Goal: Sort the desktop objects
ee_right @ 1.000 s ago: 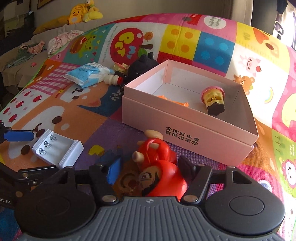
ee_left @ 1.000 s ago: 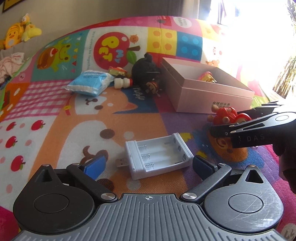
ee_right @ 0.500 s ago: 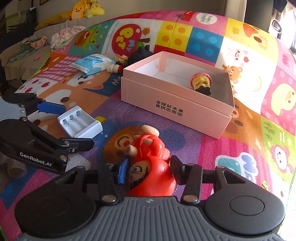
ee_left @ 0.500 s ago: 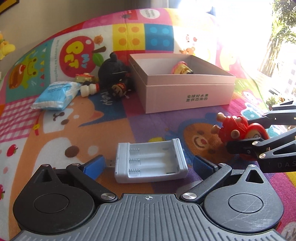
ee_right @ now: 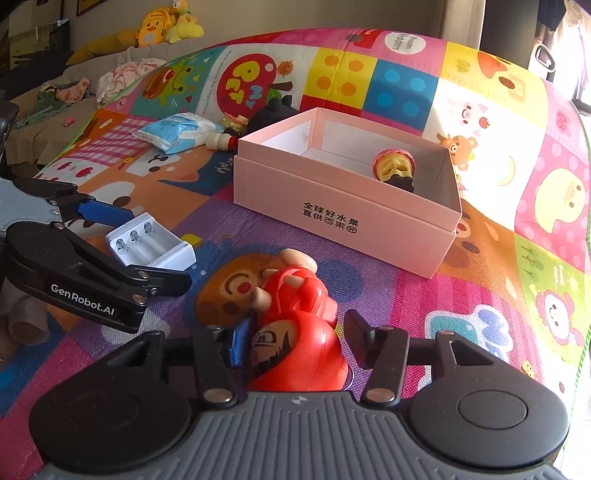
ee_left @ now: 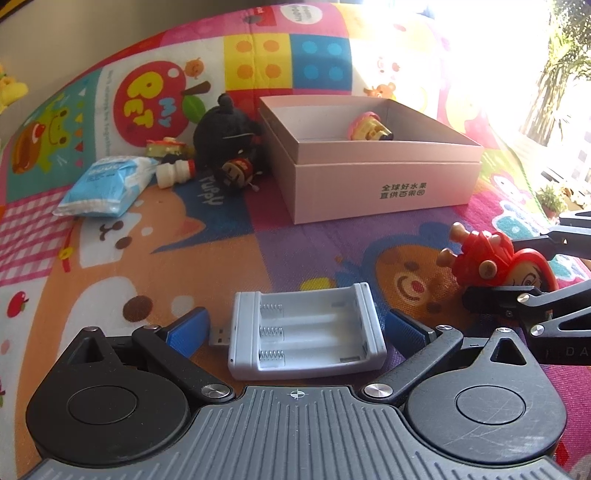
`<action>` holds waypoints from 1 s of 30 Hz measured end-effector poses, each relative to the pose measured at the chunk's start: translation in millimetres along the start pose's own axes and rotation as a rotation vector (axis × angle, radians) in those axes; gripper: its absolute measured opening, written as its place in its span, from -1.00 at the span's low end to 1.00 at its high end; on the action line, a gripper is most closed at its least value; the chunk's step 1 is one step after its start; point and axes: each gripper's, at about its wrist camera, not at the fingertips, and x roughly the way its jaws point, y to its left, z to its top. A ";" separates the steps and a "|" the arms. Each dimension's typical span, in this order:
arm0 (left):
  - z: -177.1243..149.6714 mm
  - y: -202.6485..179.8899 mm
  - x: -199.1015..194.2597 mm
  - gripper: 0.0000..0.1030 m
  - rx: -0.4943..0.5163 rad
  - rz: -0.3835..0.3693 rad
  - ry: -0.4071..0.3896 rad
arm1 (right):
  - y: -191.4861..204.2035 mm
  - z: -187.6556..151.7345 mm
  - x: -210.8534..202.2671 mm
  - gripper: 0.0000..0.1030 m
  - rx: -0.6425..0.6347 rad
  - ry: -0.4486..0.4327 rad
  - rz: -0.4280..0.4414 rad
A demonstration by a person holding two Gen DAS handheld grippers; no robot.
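A white battery charger [ee_left: 306, 332] lies on the play mat between the blue pads of my left gripper [ee_left: 297, 325], which is open with a gap on each side. A red doll toy [ee_right: 295, 332] lies on the mat between the fingers of my right gripper [ee_right: 295, 336]. Its jaws are opening: the left pad touches the doll's head and the right pad stands just off it. The open pink box [ee_right: 332, 206] stands beyond, with a yellow and pink toy [ee_right: 393, 168] inside. In the left wrist view the doll [ee_left: 491, 258] and the right gripper [ee_left: 495, 269] are at the right.
A black plush [ee_left: 225, 133], a small figurine [ee_left: 236, 170], a small white bottle [ee_left: 173, 173] and a blue tissue pack [ee_left: 107, 181] lie left of the box [ee_left: 384, 184]. My left gripper [ee_right: 155, 249] is close to the doll's left. A sofa with yellow plush toys [ee_right: 159, 26] stands behind.
My left gripper has slid closer around the charger and rolled a little. The right gripper advanced over the doll, narrowed on it, then its right finger came off again.
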 end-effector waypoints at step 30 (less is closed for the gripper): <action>130.9 -61.2 -42.5 0.85 0.187 -0.084 -0.307 | -99.0 80.3 -135.4 -0.11 0.229 -0.358 -0.070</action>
